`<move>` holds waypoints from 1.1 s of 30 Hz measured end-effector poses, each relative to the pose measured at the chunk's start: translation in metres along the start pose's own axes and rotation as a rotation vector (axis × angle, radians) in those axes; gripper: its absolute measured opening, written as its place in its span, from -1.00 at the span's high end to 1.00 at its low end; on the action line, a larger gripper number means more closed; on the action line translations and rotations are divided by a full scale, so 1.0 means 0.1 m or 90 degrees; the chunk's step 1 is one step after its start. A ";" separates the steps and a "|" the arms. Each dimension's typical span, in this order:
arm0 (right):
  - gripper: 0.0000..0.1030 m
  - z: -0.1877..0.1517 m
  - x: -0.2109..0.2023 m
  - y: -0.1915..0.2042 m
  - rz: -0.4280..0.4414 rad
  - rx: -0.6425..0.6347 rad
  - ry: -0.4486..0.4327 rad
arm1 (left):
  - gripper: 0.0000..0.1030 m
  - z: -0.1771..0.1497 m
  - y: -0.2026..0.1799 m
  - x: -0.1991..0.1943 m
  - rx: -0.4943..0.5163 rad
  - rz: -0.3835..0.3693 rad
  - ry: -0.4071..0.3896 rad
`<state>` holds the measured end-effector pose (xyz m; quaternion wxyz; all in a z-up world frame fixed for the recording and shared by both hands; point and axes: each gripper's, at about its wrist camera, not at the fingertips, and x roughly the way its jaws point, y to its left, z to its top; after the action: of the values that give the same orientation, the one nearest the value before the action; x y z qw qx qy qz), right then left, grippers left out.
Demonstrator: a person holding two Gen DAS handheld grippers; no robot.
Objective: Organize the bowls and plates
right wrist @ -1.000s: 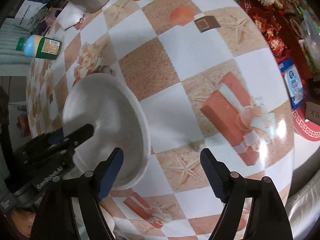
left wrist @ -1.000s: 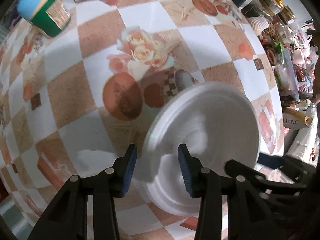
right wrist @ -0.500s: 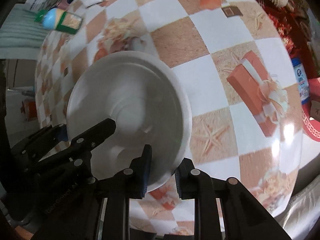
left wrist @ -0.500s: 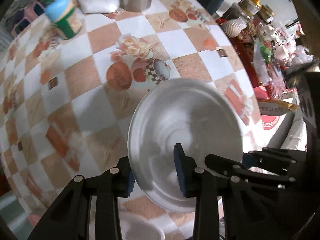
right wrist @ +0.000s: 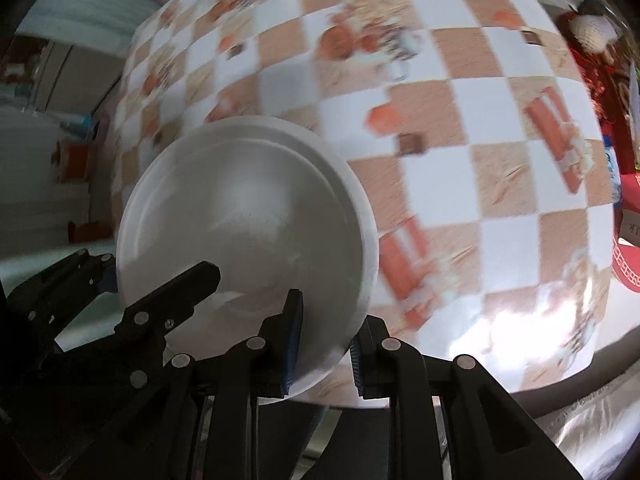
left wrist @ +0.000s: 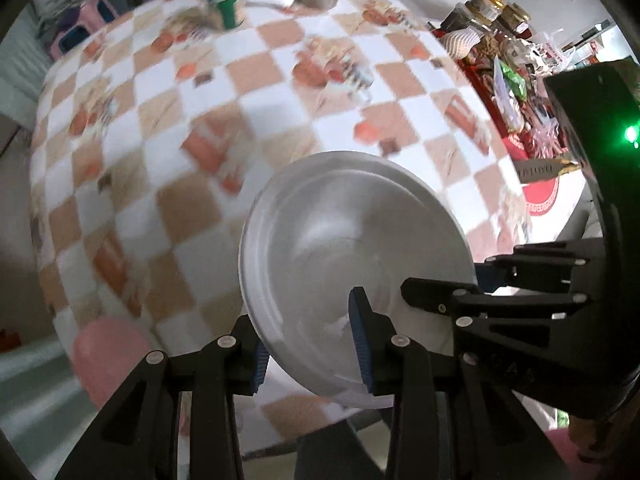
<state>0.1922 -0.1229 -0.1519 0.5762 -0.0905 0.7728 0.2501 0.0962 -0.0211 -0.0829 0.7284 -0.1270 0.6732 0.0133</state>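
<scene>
Grippers pinch one white plate (left wrist: pixel 352 240) from both sides, carried clear above the checkered tablecloth (left wrist: pixel 168 128). On its left rim, the left gripper (left wrist: pixel 310 350) clamps, jaws easing slightly; on the right rim, the right gripper (right wrist: pixel 322 350) clamps narrowly, likely sharing the load to keep it level.

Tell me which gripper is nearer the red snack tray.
Right. The right gripper clamps the white plate on the side toward the red snack tray; the left gripper, jaws opening with the opposite rim between them, sits beyond the plate.
</scene>
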 end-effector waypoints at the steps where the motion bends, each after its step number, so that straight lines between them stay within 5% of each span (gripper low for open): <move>1: 0.53 -0.06 0.06 0.10 -0.002 -0.010 0.009 | 0.25 -0.08 0.05 0.02 -0.003 0.000 0.007; 8: 0.53 -0.26 0.36 0.42 -0.033 -0.032 0.049 | 0.25 -0.37 0.14 0.16 -0.004 -0.008 0.035; 14: 0.52 -0.27 0.41 0.41 -0.054 -0.026 0.063 | 0.04 -0.45 0.25 0.12 -0.022 -0.002 0.032; 16: 0.27 -0.34 0.36 0.36 -0.058 -0.020 0.060 | -0.10 -0.48 0.37 0.07 -0.039 0.000 0.027; 18: -0.47 -0.35 0.31 0.31 -0.081 -0.012 0.050 | -0.17 -0.52 0.47 0.02 -0.050 -0.004 0.022; 20: -0.71 -0.36 0.22 0.24 -0.065 0.005 0.041 | -0.19 -0.57 0.55 -0.06 -0.058 -0.006 0.013; 23: -0.76 -0.38 0.12 0.17 -0.072 0.022 0.037 | -0.22 -0.62 0.62 -0.17 -0.069 -0.009 -0.002; 24: -1.00 -0.38 0.11 0.15 -0.080 0.028 0.040 | -0.23 -0.63 0.64 -0.20 -0.073 -0.009 -0.006; 33: -1.00 -0.39 0.06 -0.08 -0.090 0.120 0.040 | -0.24 -0.58 0.61 -0.29 -0.059 -0.004 -0.026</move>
<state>0.1610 -0.1476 -0.1516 0.5738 -0.0982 0.8023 0.1317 0.0248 0.0303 -0.0685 0.7354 -0.1621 0.6564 0.0448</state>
